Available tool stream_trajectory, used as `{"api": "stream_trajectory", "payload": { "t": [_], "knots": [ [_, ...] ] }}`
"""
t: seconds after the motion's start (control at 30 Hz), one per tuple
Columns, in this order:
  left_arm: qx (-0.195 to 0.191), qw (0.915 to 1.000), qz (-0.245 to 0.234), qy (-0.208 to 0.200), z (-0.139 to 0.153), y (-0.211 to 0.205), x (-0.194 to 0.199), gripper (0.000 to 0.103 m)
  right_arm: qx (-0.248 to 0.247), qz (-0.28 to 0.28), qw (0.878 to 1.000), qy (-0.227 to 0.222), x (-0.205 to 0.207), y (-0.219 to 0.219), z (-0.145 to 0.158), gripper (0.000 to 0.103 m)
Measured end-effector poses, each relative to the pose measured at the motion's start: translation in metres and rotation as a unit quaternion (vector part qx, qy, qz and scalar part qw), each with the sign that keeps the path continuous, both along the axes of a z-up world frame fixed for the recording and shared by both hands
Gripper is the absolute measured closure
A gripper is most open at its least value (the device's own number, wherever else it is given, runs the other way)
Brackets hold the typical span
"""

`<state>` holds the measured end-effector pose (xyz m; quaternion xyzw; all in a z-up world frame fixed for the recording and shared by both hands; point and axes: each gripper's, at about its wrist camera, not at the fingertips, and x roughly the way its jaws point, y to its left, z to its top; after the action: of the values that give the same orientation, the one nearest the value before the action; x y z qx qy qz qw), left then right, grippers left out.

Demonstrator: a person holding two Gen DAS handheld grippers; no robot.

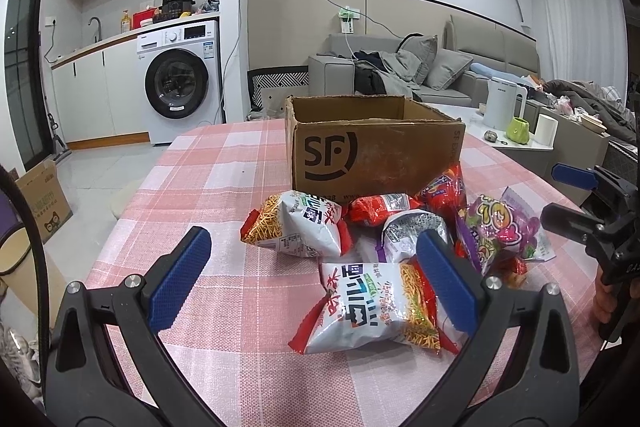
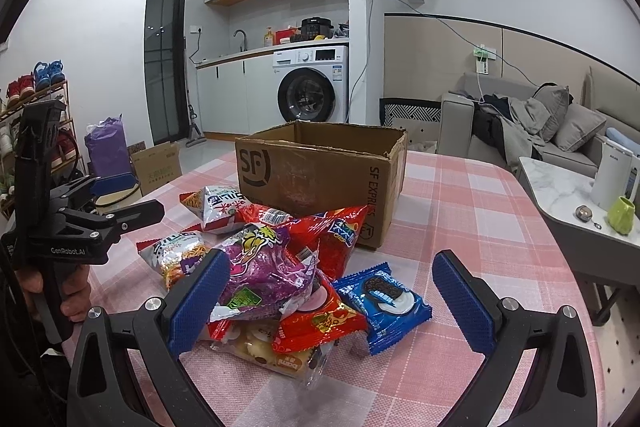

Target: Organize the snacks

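Table (image 1: 224,163): you had a pink checked cloth under everything; it looked soft, so bags could drag it if pushed.
Box (image 1: 372,155): an open cardboard carton stood at the far side of the pile, printed "SF" on the front and "SF EXPRESS" on its right side. You could judge it stiff and light, and apparently empty, though its floor was hidden.
Snacks: they lay heaped on the table just in front of the box, none yet inside as far as you could see.
Noodle bag (image 1: 372,311): the nearest white crispy-noodle pack lay partly between your left fingers. It was puffed, light and slick, with brittle contents; you would do best to pinch a crimped end seam.
Purple bag (image 2: 264,267): it sat on top of the pile, crinkly and air-filled, with cartoon lettering you could not read.
Red bag (image 2: 332,239): glossy and slippery, leaning on the box corner.
Cookie pack (image 2: 384,301): small, blue, flat and firmer than the rest; the biscuits could crack under a hard squeeze.
Left gripper (image 1: 316,275): your fingers stood wide apart, holding nothing.
Right gripper (image 2: 332,299): fingers spread wide too, empty, near the pile.
Gripper label: "GenRobot.AI" read on the left body.
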<state>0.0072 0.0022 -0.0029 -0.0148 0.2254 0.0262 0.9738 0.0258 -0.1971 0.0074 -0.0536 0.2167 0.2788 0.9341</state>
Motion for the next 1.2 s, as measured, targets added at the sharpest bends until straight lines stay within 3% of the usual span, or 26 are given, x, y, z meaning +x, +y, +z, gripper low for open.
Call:
{"api": "stream_trajectory", "payload": {
  "t": [0.47,0.8,1.2],
  "knots": [
    [-0.005,0.9999,-0.008,0.012,-0.002,0.001,0.003,0.001,-0.013,0.020,1.000,0.010,0.000,0.002,-0.003,0.000],
    [-0.008,0.9995,-0.019,0.022,-0.003,-0.006,0.016,0.001,-0.003,0.051,0.998,0.049,0.006,0.014,0.002,0.000],
    [-0.005,0.9986,-0.030,0.043,-0.009,-0.009,0.018,0.001,-0.040,0.074,0.993,0.083,0.020,0.042,-0.012,0.003]
  ]
}}
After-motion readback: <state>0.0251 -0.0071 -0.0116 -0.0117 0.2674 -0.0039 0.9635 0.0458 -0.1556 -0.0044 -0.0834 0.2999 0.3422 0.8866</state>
